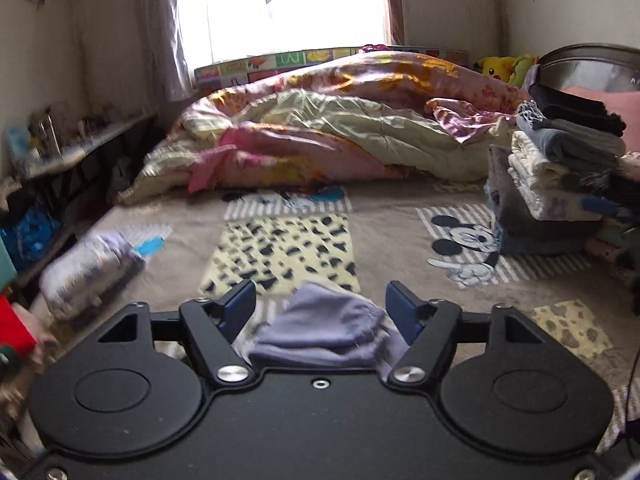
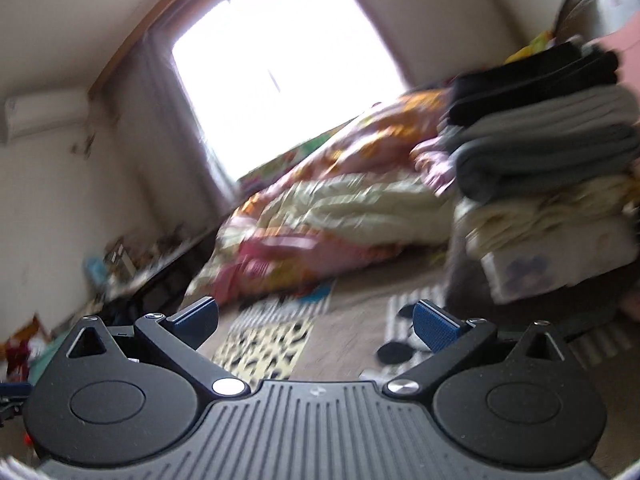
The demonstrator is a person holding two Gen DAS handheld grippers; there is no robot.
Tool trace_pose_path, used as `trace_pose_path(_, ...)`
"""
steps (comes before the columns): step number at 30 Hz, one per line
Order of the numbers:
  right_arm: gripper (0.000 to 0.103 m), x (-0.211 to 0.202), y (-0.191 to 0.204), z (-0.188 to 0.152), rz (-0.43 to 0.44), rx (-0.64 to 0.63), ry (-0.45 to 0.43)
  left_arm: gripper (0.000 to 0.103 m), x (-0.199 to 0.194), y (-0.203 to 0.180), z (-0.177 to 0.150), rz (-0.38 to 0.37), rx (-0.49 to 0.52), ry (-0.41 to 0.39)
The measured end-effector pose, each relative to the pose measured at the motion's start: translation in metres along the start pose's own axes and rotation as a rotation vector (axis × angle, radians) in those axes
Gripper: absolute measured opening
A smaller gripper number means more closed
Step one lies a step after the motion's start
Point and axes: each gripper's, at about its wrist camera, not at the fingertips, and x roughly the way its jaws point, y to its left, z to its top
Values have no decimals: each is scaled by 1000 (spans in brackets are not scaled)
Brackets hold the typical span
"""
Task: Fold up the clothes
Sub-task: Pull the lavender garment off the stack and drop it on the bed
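L gripper [image 1: 320, 308] open over lavender cloth [image 1: 324, 330]; R gripper [image 2: 316, 320] open, empty. Next: probably grip cloth, start fold.

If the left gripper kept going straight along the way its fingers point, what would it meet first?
Probably the lavender cloth, lying bunched between the open fingers of the left gripper. Past that comes the patterned bed cover; depth is hard to judge.

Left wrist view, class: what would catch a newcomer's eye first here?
The bright window at the far wall, then the crumpled pink and cream floral quilt heaped below it. On the right a tall stack of folded clothes stands on the bed, and a small lilac cloth lies between the open left gripper.
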Motion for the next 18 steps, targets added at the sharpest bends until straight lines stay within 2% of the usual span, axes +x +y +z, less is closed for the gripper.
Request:
trace_pose_path(3, 103, 19, 27, -19, 7, -83, 117, 72, 16, 5, -18, -50, -51, 28)
trace_pose_path(6, 103, 39, 53, -41, -28, -169, 232, 73, 35, 10, -34, -108, -85, 50)
trace_pose_path(8, 103, 52, 75, -54, -57, -241, 289, 76, 46, 13, -47, -115, -90, 73)
trace_pose_path(10, 103, 63, 95, -69, -51, -321, 351, 78, 57, 15, -60, -130, -67, 96)
trace_pose_path(14, 103, 83, 128, -98, -32, -440, 420, 79, 85, 24, -81, -133, -4, 111)
trace_pose_path(18, 103, 112, 138, -123, -20, -454, 481, 79, 115, 40, -91, -155, 10, 96)
